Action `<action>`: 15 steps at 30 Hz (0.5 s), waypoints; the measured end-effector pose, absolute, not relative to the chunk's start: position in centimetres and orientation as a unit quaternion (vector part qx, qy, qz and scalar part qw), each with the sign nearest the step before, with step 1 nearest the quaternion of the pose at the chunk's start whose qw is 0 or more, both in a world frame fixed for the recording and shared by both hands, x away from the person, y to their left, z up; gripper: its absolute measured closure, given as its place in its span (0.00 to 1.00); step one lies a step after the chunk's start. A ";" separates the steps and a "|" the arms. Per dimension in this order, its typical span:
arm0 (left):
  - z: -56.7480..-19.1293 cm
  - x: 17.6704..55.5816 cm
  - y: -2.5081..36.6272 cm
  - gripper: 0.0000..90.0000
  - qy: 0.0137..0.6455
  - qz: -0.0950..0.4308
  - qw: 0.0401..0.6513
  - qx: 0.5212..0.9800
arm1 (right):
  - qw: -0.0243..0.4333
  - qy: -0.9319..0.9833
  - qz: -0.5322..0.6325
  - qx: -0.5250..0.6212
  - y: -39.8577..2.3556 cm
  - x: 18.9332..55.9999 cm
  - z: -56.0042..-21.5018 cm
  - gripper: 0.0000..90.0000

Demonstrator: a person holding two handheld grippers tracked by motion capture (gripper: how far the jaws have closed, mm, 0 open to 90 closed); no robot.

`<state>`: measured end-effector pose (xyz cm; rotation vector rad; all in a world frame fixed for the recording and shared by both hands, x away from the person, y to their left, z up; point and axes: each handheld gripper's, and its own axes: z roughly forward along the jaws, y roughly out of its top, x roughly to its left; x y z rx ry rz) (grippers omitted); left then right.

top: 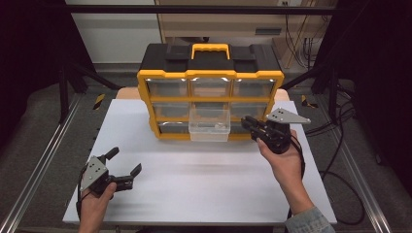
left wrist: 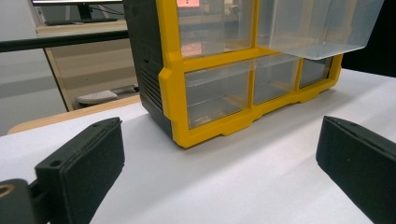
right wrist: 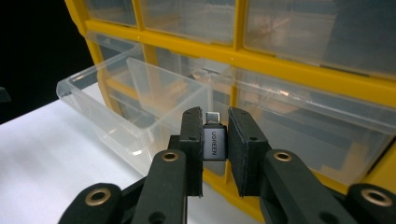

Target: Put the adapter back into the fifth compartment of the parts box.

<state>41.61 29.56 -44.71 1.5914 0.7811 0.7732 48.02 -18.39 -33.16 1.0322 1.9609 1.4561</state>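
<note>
A yellow and black drawer organizer (top: 210, 77) stands at the back middle of the white table (top: 204, 179). Its clear middle drawer (top: 209, 127) in the middle row is pulled out toward me. My right gripper (top: 248, 124) hovers just right of that drawer, level with its front. The right gripper (right wrist: 215, 140) is shut on a small grey USB adapter (right wrist: 215, 143) marked UGREEN, plug end pointing at the organizer (right wrist: 299, 70); the open drawer (right wrist: 135, 98) lies to its left. My left gripper (top: 125, 166) rests low at the front left, jaws wide open and holding nothing (left wrist: 219, 158), facing the organizer's corner (left wrist: 173, 107).
Metal rails (top: 39, 165) run along both sides of the table and cables (top: 340, 145) trail off to the right. A wide stretch of bare white tabletop (left wrist: 261, 177) lies between the two grippers and the organizer.
</note>
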 end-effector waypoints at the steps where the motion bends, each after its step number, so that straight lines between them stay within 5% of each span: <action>1: -44.7 41.6 29.6 0.01 0.332 0.329 0.568 0.677 | 0.243 0.716 0.535 0.376 -18.3 48.1 -33.1 0.85; 15: -44.7 41.6 29.5 0.01 0.331 0.328 0.569 0.678 | 0.254 0.714 0.541 0.366 -17.3 48.4 -31.7 0.85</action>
